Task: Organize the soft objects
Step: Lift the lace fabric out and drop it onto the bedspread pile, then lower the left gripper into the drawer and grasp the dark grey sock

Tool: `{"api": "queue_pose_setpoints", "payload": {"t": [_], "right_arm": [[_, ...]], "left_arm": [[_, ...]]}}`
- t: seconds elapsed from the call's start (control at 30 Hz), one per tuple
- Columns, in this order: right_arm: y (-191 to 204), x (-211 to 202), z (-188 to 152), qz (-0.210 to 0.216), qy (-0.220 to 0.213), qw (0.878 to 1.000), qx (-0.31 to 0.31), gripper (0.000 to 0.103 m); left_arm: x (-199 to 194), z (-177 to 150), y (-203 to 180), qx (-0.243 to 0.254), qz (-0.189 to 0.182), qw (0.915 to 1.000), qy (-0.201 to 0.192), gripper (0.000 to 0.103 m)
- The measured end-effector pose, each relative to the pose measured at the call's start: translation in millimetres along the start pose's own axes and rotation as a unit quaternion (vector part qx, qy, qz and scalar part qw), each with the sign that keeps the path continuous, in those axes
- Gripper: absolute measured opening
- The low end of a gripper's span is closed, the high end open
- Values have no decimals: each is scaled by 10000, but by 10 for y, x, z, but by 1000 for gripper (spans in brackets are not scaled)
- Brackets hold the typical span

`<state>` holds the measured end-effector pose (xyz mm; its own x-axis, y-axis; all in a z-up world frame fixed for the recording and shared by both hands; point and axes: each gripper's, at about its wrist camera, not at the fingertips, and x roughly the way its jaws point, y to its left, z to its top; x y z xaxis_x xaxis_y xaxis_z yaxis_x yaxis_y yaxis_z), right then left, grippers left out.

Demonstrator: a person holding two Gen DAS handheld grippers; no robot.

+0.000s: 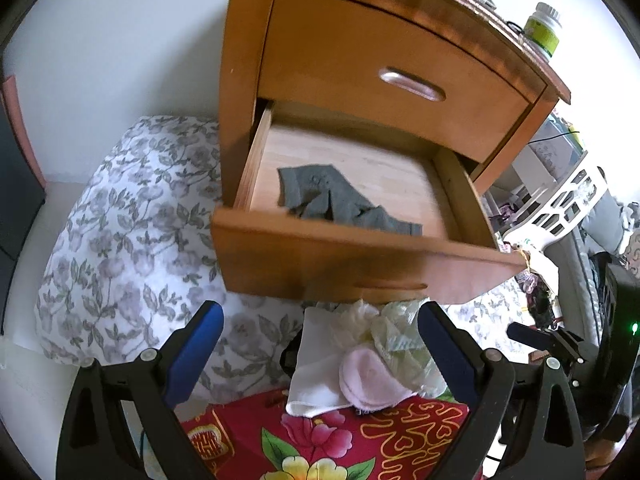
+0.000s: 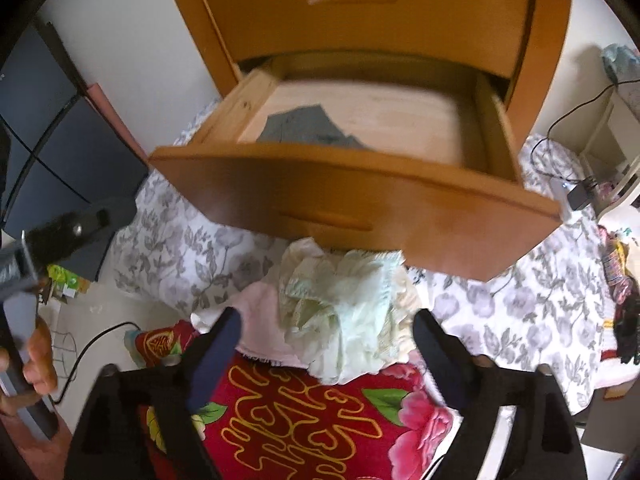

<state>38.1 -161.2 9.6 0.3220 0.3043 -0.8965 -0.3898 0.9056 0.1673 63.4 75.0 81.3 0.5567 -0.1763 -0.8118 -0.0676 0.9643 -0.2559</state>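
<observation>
A wooden nightstand has its lower drawer [image 1: 360,256] pulled open, and a grey cloth [image 1: 340,200] lies inside; the drawer [image 2: 340,196] and the grey cloth [image 2: 308,128] also show in the right wrist view. Below the drawer front a pile of soft things rests on a red floral blanket [image 1: 320,440]: a white cloth [image 1: 316,364], a pink cloth [image 1: 368,376] and a pale green lacy cloth [image 2: 344,308]. My left gripper [image 1: 320,320] is open and empty above the pile. My right gripper [image 2: 326,320] is open and empty, its fingers either side of the green cloth.
A grey floral bedsheet [image 1: 132,240] covers the bed around the nightstand. A green-labelled bottle [image 1: 542,30] stands on the nightstand top. A white slotted basket [image 1: 568,200] is at the right. A black cable and adapter [image 2: 580,192] lie on the sheet at the right.
</observation>
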Motion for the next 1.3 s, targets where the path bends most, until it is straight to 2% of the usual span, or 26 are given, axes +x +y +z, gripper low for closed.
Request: {"api": "queue_pose_setpoints", "payload": {"t": [0.03,0.2,0.4,0.57,0.6,0.67,0.73,0.87,1.0,1.13,1.2,1.27,1.3], "right_arm": [[-7,-12,5,-18,-35,10000,6,103],[-129,-98,35,-39,-204,9997,151,103],[-268,-129,60,57,-294,9992,262,103],[-385,-97,76,66,-327,9987,396,103],[-417,-79,83,70,-317,9985,432,103],[-468,-35,93,65,-287,9984,488,103],[-517,10,97,72,-248,9982,540,103],[-593,95,111,100,-171,9979,612,103],[-648,155,123,136,-147,9975,674,103],[-688,201,143,163,-138,9971,730,103],[-700,216,151,172,-135,9970,747,103],[-704,227,157,183,-134,9969,750,103],[-705,229,159,188,-138,9969,755,103]], "left_arm": [[-5,49,-9,43,-5,10000,1,98],[93,471,-76,362,55,9992,156,98],[524,998,-177,632,221,9945,802,98],[954,1267,-281,793,326,9880,1284,97],[1075,1295,-298,780,324,9860,1439,96],[1260,1306,-327,818,396,9820,1659,82],[1456,1302,-362,901,471,9764,1904,78],[1806,1302,-368,953,615,9657,2336,72],[2053,1297,-351,1018,790,9558,2644,71],[2240,1240,-367,1163,803,9440,2982,71],[2304,1222,-373,1226,856,9401,3063,71],[2354,1205,-370,1237,861,9374,3139,63],[2365,1202,-368,1235,855,9374,3141,63]]}}
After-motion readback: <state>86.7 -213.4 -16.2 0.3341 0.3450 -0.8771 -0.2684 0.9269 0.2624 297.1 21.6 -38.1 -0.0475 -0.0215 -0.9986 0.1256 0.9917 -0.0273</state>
